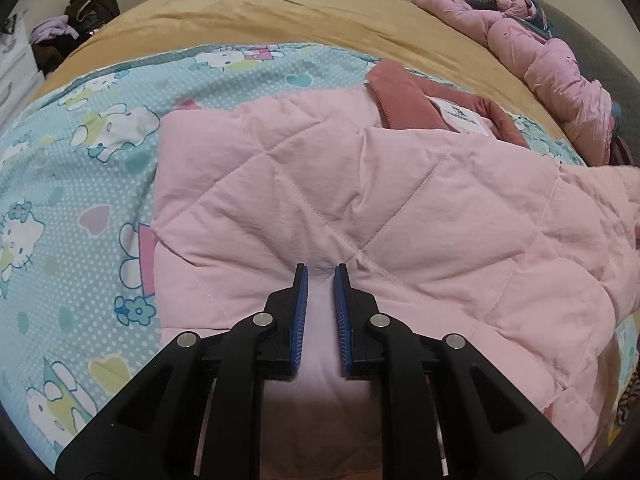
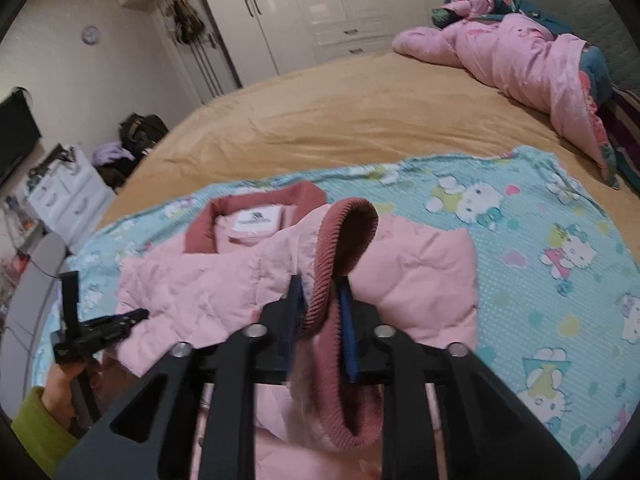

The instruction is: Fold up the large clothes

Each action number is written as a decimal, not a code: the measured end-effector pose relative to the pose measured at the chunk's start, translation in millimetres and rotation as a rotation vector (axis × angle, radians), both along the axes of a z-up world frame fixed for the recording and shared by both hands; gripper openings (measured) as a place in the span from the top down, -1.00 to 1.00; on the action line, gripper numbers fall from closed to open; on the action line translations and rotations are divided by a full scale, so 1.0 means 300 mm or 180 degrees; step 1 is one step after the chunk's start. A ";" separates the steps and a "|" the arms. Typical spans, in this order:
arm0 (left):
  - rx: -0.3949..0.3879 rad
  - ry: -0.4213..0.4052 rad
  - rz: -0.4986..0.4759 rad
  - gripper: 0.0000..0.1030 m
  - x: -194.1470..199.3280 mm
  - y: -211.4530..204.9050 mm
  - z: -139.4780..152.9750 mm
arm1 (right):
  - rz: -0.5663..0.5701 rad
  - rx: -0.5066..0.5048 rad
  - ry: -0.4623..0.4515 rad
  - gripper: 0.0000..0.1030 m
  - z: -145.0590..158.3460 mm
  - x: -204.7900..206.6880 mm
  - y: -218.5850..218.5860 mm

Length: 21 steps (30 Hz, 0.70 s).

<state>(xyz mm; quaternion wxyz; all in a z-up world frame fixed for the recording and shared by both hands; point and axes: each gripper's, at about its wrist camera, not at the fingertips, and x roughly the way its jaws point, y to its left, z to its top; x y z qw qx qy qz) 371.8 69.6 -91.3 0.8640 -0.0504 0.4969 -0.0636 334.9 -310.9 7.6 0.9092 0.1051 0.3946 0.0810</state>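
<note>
A pink quilted jacket (image 1: 360,208) with a dark pink ribbed collar (image 1: 404,100) lies on a Hello Kitty sheet (image 1: 80,168) on the bed. My left gripper (image 1: 321,270) is shut on the jacket's hem, with pink fabric between its blue pads (image 1: 301,312). In the right wrist view the jacket (image 2: 420,280) lies folded in part, its collar (image 2: 256,208) at the far side. My right gripper (image 2: 318,292) is shut on the dark pink ribbed sleeve cuff (image 2: 340,248) and holds it up over the jacket. The left gripper (image 2: 96,328) and the hand holding it show at the left.
A tan blanket (image 2: 340,112) covers the bed beyond the sheet. A bunched pink duvet (image 2: 532,64) lies at the far right by the headboard. White wardrobes (image 2: 320,4) stand behind, with drawers (image 2: 68,200) and bags (image 2: 140,132) at the left.
</note>
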 end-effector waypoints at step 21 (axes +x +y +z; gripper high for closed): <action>-0.0075 -0.0032 -0.0004 0.86 -0.003 0.006 -0.011 | 0.0466 -0.0996 0.0702 -0.48 -0.308 0.171 0.414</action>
